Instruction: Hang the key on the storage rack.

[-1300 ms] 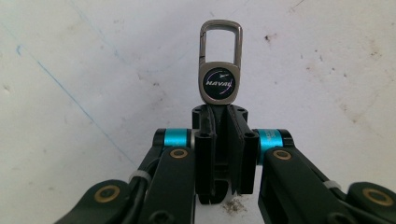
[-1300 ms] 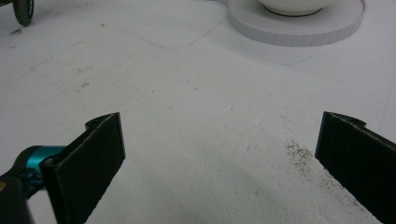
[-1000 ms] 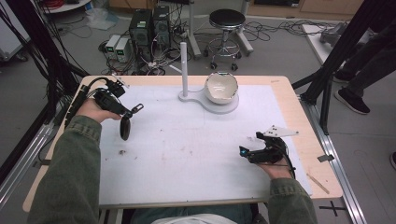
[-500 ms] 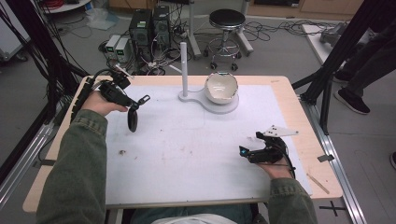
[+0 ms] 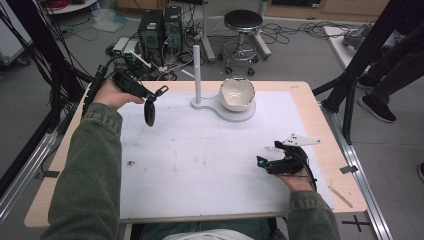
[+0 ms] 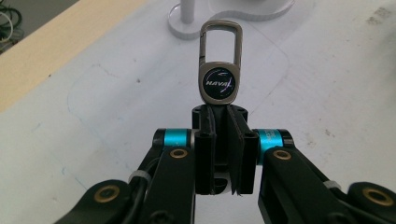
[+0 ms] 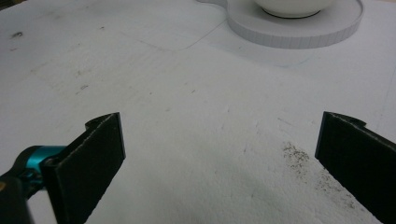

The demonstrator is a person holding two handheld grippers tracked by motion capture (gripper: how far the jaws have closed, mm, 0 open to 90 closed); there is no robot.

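- One bowl (image 5: 237, 93) sits on the round end of a white stand (image 5: 239, 114) at the far middle of the table (image 5: 310, 100); the bowl is pale inside, and whether anything lies in it cannot be told.
- A white post (image 5: 197, 74) rises upright from the stand's smaller end, just left of the bowl.
- The left gripper (image 6: 223, 122) has its jaws pressed together on a key fob (image 6: 221, 60), pinching its lower end.
- In the left gripper view the fob's long axis runs straight out from the jaws, its metal clip loop pointing away toward the post's base.
- In the high view the left gripper (image 5: 148, 102) is held above the table's far left part, with a dark piece hanging down from it.
- The fob's round black badge reads "HAVAL" in pale letters.
- The right gripper (image 7: 219, 154) has its jaws spread wide with bare tabletop between them; in the high view it (image 5: 267, 162) rests low at the near right, well apart from the stand.
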